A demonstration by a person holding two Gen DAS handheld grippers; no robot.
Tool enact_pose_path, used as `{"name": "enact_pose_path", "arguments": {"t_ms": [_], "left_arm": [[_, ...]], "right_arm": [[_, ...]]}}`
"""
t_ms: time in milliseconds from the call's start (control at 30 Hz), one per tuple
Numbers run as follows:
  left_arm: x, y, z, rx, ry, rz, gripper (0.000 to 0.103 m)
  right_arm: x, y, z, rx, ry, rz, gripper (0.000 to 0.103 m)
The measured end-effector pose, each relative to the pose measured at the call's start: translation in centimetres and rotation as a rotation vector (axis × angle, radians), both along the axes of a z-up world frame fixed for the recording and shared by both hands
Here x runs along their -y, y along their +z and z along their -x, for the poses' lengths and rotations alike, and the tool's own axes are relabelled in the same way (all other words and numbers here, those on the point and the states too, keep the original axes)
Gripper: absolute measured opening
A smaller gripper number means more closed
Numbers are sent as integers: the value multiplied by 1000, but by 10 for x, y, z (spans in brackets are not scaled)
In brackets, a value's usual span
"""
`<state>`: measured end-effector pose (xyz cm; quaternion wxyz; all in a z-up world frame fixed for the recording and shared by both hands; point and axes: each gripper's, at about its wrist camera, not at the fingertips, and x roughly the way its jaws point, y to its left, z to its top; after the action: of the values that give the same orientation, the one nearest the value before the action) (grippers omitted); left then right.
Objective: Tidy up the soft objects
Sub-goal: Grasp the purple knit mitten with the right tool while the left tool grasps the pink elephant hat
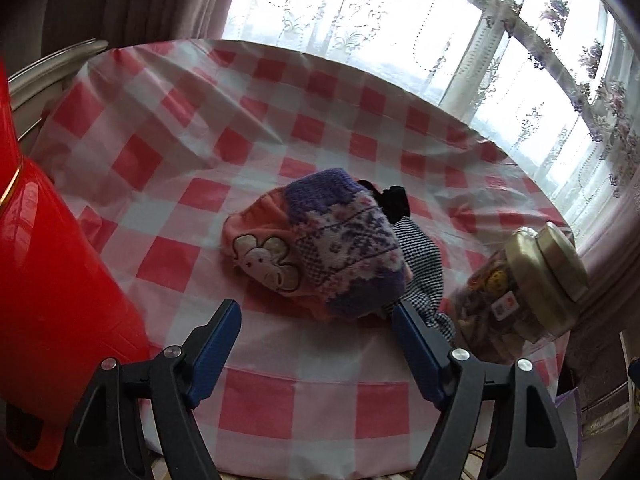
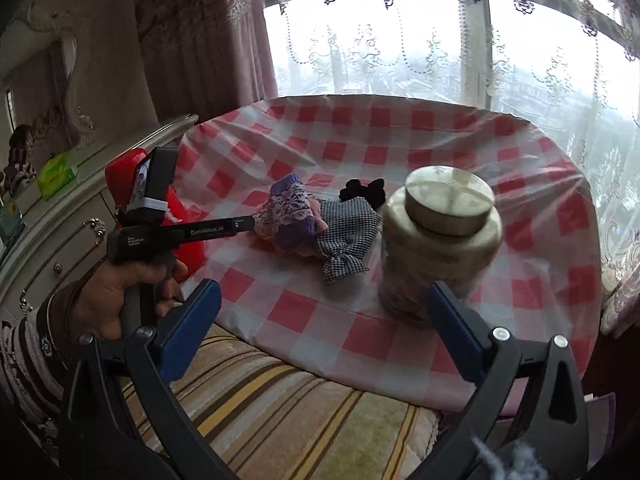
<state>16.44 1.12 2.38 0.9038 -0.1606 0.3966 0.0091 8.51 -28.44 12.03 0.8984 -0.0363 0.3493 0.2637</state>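
You held the left gripper (image 1: 316, 320) open and empty just short of the purple knit hat (image 1: 344, 244) heaped on the checked tablecloth (image 1: 168, 184), while your right gripper (image 2: 320, 308) gaped wide, empty, before the jar (image 2: 436, 240).

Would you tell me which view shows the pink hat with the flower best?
The left wrist view: the pink hat lies central and close, its flower patch plain, partly under the purple hat. In the right wrist view only pink slivers show around the purple hat.
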Motion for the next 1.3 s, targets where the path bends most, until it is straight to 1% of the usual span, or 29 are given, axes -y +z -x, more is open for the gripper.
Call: {"name": "enact_pose_path", "arguments": {"t_ms": [233,300,367,467,533,600,667,767,867,933,1000,1033,1067,1100,1133,1233,1300], "left_arm": [[-11,-23,-12,-62,52,-63,69],[-13,-31,-14,-81,66,-69,68],[-12,-35,-15,-87,81,-96,68],[-9,-42,-15,-95,82,-118,68],[-11,-45,-12,-98,103,-116,68],[-15,-46,-10,-92,125,-106,68],[-15,-46,-8,-83,131,-105,68],[-15,-47,-8,-76,123,-95,68],[-19,-51,-9,-81,117,-57,68],[-20,-51,-9,-77,115,-48,68],[-21,-52,-9,-74,112,-38,68],[-21,-53,-10,-80,110,-33,68],[-22,-54,-11,-81,108,-22,68],[-23,-55,-11,-81,106,-17,68],[-23,-55,-11,-81,106,-16,68],[-25,-54,-10,-73,106,-2,68],[-25,-54,-9,-68,108,8,68]], "right_arm": [[-71,-13,-36,36,99,123,102],[-92,-20,-48,52,125,171,102],[-108,-26,-61,71,135,210,102],[-127,-36,-82,74,156,229,102],[-141,-44,-93,82,171,245,102],[-155,-53,-105,96,175,284,101],[-170,-64,-116,98,206,317,92],[-186,-81,-127,84,244,367,88],[-193,-96,-143,52,238,385,84],[-198,-103,-147,42,241,397,82],[-204,-112,-149,45,248,437,81],[-207,-118,-152,43,247,457,79],[-207,-122,-157,26,236,458,69],[-206,-125,-161,10,225,459,63],[-204,-130,-166,-15,215,456,53],[-200,-134,-171,-64,204,423,34],[-199,-133,-170,-67,208,412,27]]}}
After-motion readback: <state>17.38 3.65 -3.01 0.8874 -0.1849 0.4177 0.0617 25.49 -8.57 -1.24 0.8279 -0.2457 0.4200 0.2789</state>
